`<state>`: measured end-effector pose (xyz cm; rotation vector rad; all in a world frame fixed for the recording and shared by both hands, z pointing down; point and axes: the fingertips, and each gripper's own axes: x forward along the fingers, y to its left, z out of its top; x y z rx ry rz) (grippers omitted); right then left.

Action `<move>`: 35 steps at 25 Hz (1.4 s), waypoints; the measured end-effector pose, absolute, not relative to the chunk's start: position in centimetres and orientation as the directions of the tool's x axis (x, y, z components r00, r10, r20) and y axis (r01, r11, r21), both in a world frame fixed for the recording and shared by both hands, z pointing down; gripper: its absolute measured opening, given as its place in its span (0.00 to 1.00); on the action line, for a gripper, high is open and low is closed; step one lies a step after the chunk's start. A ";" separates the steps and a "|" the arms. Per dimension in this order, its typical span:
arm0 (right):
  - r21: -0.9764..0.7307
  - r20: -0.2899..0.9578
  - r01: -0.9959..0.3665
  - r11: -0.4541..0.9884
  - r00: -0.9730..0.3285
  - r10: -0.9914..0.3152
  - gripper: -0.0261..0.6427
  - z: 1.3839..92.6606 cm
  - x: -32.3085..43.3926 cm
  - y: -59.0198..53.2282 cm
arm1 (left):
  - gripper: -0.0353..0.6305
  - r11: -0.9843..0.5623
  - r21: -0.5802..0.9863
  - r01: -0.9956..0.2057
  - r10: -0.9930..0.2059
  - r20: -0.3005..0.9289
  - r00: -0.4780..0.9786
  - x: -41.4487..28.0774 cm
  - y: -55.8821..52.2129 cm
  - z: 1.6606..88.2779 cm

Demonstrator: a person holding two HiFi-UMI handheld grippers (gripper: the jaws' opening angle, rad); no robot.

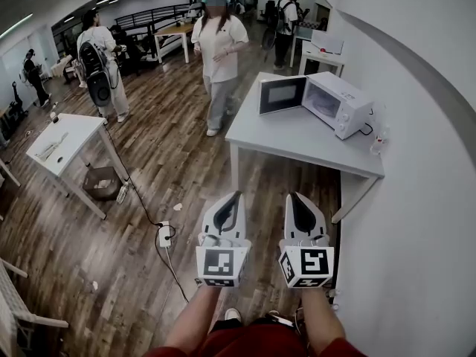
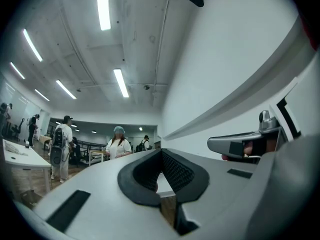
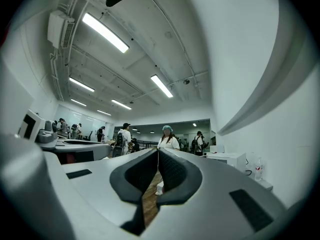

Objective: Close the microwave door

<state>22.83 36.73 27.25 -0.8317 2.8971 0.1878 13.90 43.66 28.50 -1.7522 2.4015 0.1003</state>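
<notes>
Left claw (image 1: 236,195): clenched, jaws pressed together at the tips, nothing held between them; it is carried level over the wooden floor (image 1: 163,162), with its marker cube (image 1: 223,265) nearest the person's forearm. Right claw (image 1: 291,195): likewise clenched and empty, held just beside the left one and parallel to it. Both claws are pointed toward the grey surface (image 1: 297,143), from which they are well apart. Microwave (image 1: 338,103): white, set on the far right part of that surface, near the wall (image 1: 416,88). Microwave door (image 1: 282,94): open, swung out to the left of the oven body, with its pale window turned toward the camera. Small bottle (image 1: 378,144): upright at the right edge of the surface, near the microwave. Person in a white shirt (image 1: 219,47): standing on the floor beyond the left end of the surface. Second person with a backpack (image 1: 100,58): standing farther left. White table (image 1: 67,136): at left, with small items on top. Power strip (image 1: 163,235): lying on the floor, left of the left claw.
</notes>
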 end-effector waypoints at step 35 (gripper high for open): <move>0.035 -0.155 -0.504 0.863 -0.856 -0.493 0.07 29.6 16.1 24.8 | 0.09 0.343 -0.080 -0.936 -0.934 -0.134 -0.330 7.3 31.3 30.2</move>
